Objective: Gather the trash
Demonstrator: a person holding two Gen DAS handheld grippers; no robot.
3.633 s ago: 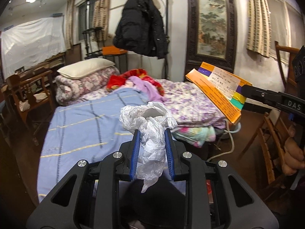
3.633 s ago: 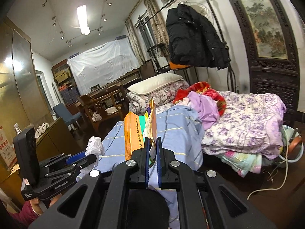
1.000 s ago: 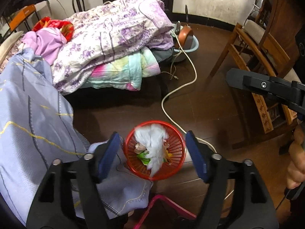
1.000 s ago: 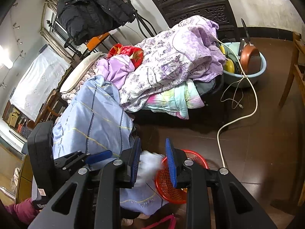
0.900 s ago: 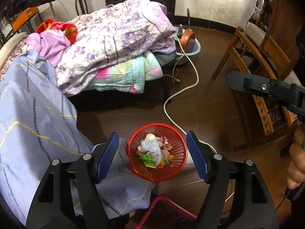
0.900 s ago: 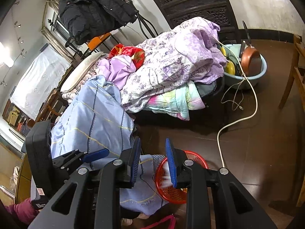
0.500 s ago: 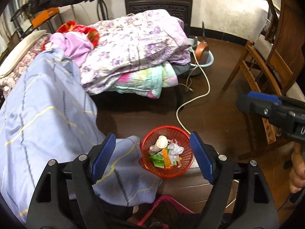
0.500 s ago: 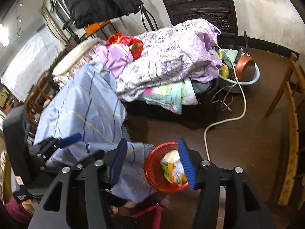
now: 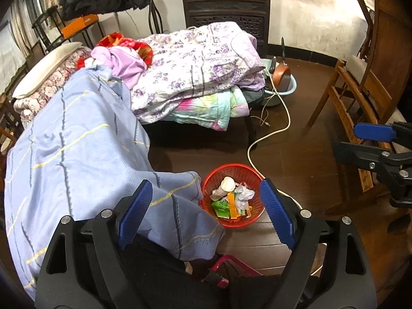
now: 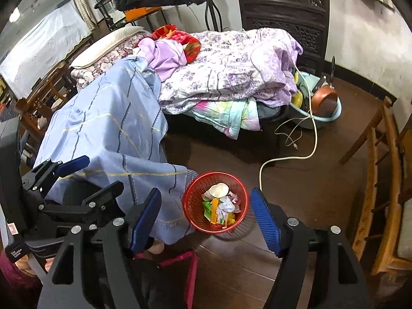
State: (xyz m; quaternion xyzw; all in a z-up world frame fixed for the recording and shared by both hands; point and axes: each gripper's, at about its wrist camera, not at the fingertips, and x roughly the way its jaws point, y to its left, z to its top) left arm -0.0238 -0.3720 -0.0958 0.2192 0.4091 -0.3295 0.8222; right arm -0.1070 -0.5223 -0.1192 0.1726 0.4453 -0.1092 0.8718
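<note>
A red mesh basket [image 9: 253, 219] [image 10: 190, 206] stands on the dark wood floor beside the bed. It holds a white plastic bag [image 9: 243, 193] [image 10: 225, 204], an orange carton [image 9: 231, 203] [image 10: 214, 212], a paper cup [image 9: 226, 184] [image 10: 217, 190] and green wrappers. My left gripper [image 9: 206, 206] is open and empty above the basket; it also shows at the left of the right wrist view [image 10: 85, 172]. My right gripper [image 10: 206, 219] is open and empty above the basket; it shows at the right of the left wrist view [image 9: 360, 141].
A blue blanket [image 9: 77, 149] hangs off the bed down to the basket's left rim. Floral quilts [image 9: 200, 59] are piled on the bed. A white cable [image 9: 267, 134] runs across the floor to a blue basin [image 10: 324, 113]. Wooden chairs [image 9: 360, 97] stand at the right.
Both grippers have let go: the plastic bag and the orange carton now lie in the basket. Both jaws have opened wider and the grippers have risen away from the basket.
</note>
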